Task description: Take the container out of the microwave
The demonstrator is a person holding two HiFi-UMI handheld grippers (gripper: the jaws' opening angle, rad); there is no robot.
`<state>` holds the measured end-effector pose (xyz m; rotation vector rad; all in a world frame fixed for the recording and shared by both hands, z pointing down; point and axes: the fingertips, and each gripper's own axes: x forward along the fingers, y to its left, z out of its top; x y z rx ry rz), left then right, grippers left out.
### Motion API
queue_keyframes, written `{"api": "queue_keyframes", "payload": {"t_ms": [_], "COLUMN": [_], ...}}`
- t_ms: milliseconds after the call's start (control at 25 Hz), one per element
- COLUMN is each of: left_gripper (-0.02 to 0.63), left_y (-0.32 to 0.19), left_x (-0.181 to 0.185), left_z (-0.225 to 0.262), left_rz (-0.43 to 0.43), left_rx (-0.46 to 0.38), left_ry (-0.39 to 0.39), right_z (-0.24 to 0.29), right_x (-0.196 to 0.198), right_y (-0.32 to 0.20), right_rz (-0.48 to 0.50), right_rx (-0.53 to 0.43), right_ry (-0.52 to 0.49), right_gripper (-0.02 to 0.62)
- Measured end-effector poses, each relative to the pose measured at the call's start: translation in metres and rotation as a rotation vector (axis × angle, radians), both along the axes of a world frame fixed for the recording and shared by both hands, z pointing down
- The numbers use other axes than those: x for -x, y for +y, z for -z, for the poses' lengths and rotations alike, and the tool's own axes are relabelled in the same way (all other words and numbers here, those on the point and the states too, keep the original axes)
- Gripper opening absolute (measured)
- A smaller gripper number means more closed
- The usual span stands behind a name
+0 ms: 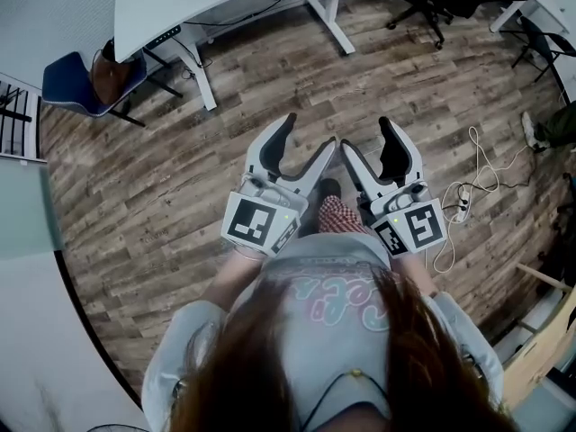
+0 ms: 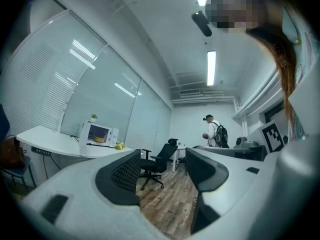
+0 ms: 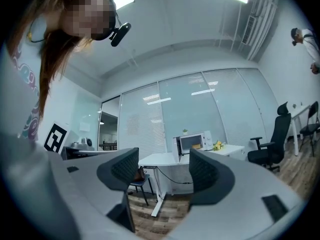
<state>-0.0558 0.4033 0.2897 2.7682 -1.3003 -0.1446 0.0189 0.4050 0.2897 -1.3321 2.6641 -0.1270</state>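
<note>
Yellowish container (image 2: 100, 139) sits inside the white microwave (image 2: 112, 133)

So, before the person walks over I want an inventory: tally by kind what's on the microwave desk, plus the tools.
Microwave: 1
Tan container inside it: 1
Small potted plant on top: 1
Yellow flower bunch: 1
Tool, both open and empty: 2 (left tool, right tool)
Total: 6

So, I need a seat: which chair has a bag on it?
The blue chair by the white desk, with a brown bag on it; the black office chairs show none.
</note>
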Motion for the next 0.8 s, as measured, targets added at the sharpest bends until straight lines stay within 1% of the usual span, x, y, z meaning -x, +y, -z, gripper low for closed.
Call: {"api": "queue_keyframes", "payload": {"t_ms": [200,520,800], "left_gripper": [0.252,0.252,0.252], "left_y": [-0.034,-0.088,-0.126], "left_x": [-0.003,-0.013,-0.030], "left_z": [0.003,0.015,0.015], "left_rz": [0.012,0.039,0.068], "left_rx": [-0.002,-0.020,-0.028], "left_ry": [-0.014,-0.016,-0.014], "right_z": [0.007,0.013,0.019], "right_x": [-0.004,-0.009,-0.037], "right_y": [-0.039,-0.095,-0.138], "right_rz": [0.012,0.061,0.057], "right_rx": [-0.010,-0.010,-0.043], "right_ry": [-0.007,-0.009,-0.016], "right_gripper": [0.302,0.302,0.302]}}
